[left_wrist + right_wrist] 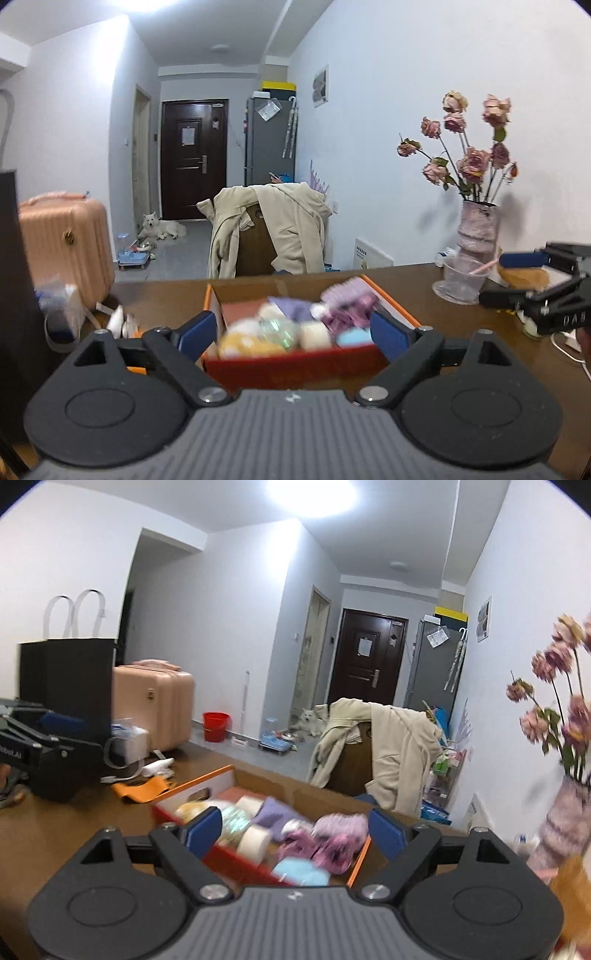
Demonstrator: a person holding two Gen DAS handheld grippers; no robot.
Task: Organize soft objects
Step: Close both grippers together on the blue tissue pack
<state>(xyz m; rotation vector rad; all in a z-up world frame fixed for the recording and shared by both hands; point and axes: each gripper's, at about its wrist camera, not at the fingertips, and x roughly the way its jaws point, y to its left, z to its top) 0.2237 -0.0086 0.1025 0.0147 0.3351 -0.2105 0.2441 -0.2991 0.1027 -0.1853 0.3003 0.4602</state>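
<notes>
With the left gripper [291,334] and right gripper [293,830] both released and empty, the soft objects [295,325] in the box [295,363] near the desk's [424,284] front edge look light and squashy, best pinched at their middle.

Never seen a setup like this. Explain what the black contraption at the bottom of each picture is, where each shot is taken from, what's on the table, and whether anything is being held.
Each black contraption is a hand-held two-finger gripper, one in each of a person's hands, with a camera looking along its fingers. One picture comes from the left gripper, the other from the right gripper. Both stand open with nothing held. On the brown table sits an orange-edged cardboard box holding blurred soft things: purple fuzzy socks, a lilac cloth, pale rolls and a light blue item. To the right stands a vase of dried roses with a clear plastic cup beside it.
</notes>
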